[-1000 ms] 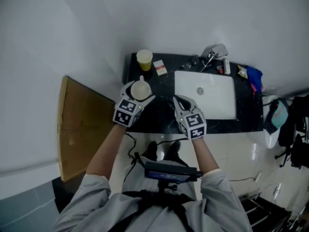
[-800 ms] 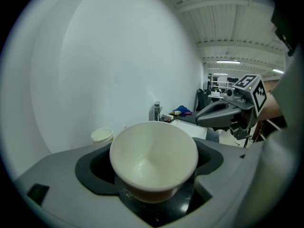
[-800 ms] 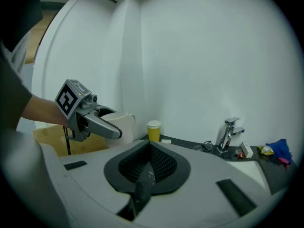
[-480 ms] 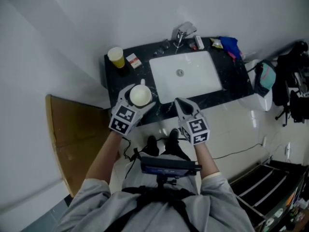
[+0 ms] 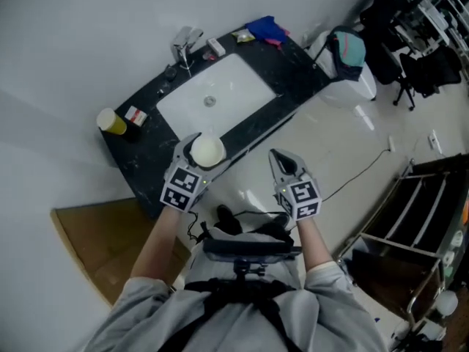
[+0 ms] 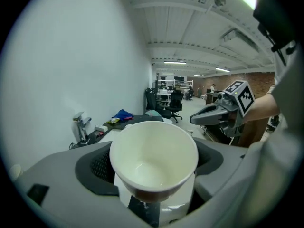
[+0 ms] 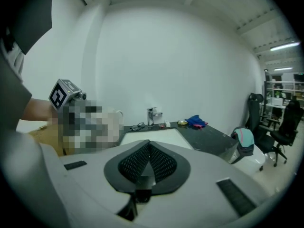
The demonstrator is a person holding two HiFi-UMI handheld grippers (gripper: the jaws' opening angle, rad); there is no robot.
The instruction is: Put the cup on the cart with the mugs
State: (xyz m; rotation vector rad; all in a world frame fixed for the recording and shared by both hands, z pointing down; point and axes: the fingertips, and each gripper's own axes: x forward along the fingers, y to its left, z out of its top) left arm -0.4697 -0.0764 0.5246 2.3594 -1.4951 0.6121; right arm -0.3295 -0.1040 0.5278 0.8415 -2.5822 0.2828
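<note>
The cup [image 6: 154, 160] is off the desk [image 5: 293, 57] and up in the air, held mouth-up in the left claw [image 5: 206, 150], whose jaws stand wide and clamp it low on its body from either side. In the head view it hangs over the near edge of the desk, just this side of the white sink [image 5: 212, 97]. The right claw [image 5: 282, 158] is pressed shut with nothing in it, out over the pale floor.

The cup looks to me like glazed ceramic: white inside, darker under the rim, empty. I'd judge it stiff, fairly light, slick on the outside and apt to chip or break if dropped. It flares toward the mouth, so a hold low down, as here, could let it ride upward; squeezing the straighter middle of the wall seems safer than pinching the rim.

Much is hard to read. The claw's body hides the base of the cup, and I cannot tell whether it has a handle. A dark metal frame [image 5: 418, 218] is cut off at the right edge of the head view; it may be the cart, but I can make out no mugs. A mosaic patch covers the cup's spot in the right gripper view.
</note>
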